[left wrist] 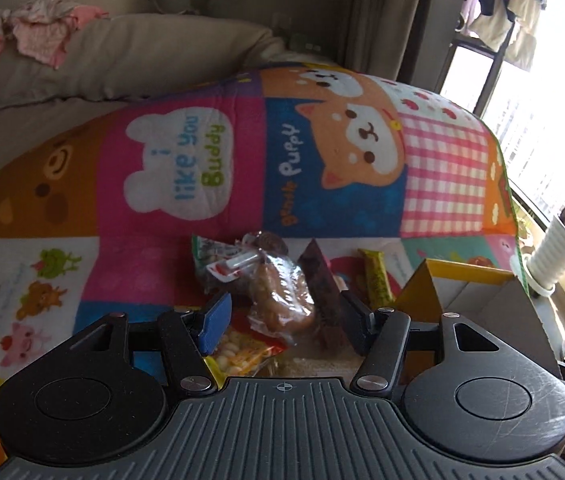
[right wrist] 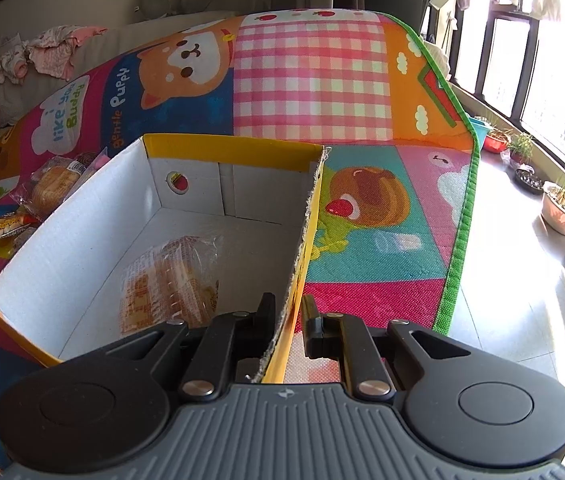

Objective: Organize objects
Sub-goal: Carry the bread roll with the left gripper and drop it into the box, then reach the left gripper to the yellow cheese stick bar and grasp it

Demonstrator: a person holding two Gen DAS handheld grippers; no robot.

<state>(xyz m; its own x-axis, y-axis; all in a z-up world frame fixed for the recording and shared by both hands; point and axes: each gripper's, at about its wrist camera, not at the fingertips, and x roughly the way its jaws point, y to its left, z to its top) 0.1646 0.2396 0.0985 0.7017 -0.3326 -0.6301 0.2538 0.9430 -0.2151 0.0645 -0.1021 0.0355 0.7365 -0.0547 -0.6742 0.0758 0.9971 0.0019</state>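
Barely started, I'd say — one clear-wrapped bread pack [right wrist: 170, 280] sits in the yellow cardboard box [right wrist: 82, 216] near the colourful play mat's [right wrist: 310, 80] right edge, right gripper [right wrist: 288, 314] straddling its wall, jaws not quite clamped, while the left gripper [left wrist: 282, 316] hangs wide apart over the snack pile [left wrist: 278, 292] — still lots left.

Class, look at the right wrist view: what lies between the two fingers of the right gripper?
The right wall of the cardboard box stands between the fingers of the right gripper; a gap shows beside it, seen in the right wrist view.
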